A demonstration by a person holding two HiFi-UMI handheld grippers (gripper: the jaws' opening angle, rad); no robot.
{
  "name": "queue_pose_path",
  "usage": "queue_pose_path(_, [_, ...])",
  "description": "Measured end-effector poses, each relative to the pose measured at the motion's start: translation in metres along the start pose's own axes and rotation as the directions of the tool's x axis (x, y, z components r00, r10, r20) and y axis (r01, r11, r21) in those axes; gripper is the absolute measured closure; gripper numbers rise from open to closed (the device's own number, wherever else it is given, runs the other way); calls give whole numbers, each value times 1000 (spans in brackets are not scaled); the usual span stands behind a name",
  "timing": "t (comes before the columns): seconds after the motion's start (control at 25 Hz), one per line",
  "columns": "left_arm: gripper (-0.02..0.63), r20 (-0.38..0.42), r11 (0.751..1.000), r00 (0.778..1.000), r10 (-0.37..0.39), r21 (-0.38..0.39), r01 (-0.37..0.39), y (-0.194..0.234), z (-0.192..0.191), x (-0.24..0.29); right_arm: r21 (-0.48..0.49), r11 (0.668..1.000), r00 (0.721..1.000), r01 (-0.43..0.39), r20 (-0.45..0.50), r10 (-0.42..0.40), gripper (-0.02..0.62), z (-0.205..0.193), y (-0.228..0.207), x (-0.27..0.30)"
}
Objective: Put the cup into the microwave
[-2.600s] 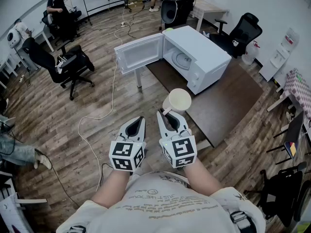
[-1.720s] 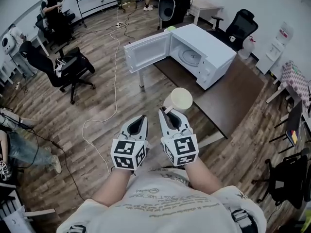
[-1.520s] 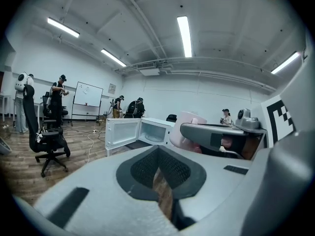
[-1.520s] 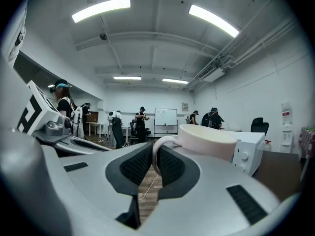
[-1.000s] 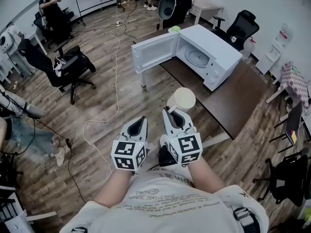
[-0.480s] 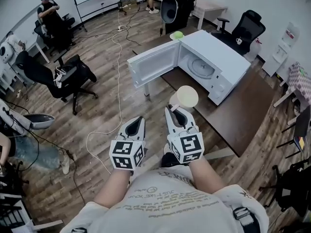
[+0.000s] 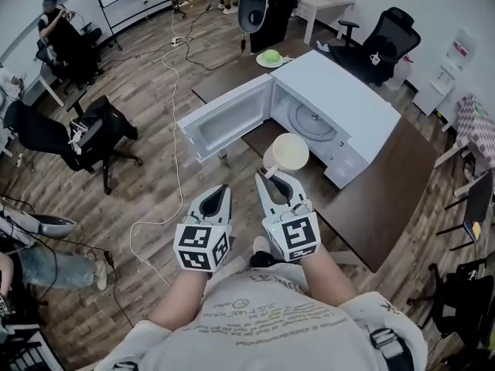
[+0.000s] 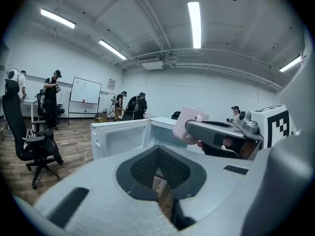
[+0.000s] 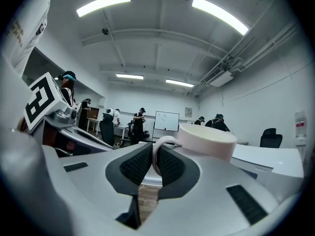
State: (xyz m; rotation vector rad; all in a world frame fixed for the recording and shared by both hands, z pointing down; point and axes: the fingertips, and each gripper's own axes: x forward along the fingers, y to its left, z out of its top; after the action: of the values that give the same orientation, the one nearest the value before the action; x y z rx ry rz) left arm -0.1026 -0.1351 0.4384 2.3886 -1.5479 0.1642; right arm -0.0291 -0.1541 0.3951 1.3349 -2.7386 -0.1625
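left gripper [image 7: 220, 194]: jaws together, empty | right gripper [image 7: 272, 182]: clamped on handle of cup [image 7: 286, 151] | cup: upright, in the air over left edge of table [image 7: 383, 195], just before microwave mouth | microwave [image 7: 346, 99]: on table, door [image 7: 224, 120] swung open leftward

The right gripper [image 7: 273, 178] holds a cream cup [image 7: 286, 151] by its handle between its fingers [image 7: 263, 188]. The cup is upright, in front of the open white microwave [image 7: 348, 110]. The microwave's door [image 7: 224, 122] is swung wide to the left. The microwave stands on a dark counter [image 7: 383, 203]. The left gripper [image 7: 219, 195] is beside the right one, its fingers together and empty, over the wood floor [image 7: 147, 184].
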Motion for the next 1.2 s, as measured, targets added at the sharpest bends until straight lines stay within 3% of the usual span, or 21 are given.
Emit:
queue_pose_path(0.4, [592,-8,1000,1000,-30,-9,30,12,37,111,6,999,999,-40,-33,40,557,-15,-68,65])
queue_pose_path(0.68, [592,-25,999,999,-30,-18,30,23,41,143,22,998,996,-56,-70,58,557,-39,-91,98])
queue_pose_path(0.92, [592,-65,998,996,-63,-1,63,38,40,162,-11,1000,997,-22,-78,21,557,-78,-102,124])
queue_pose_path(1.08, [592,-67,996,995,-80,28,82,47,50,171,2,999,988,51,-144,-50,557,-117,-118,137])
queue_pose_path(1.2, [592,-81,997,994,-70,28,72,60,50,173,-44,995,975,94,-200,-101,554,-143,-128,143])
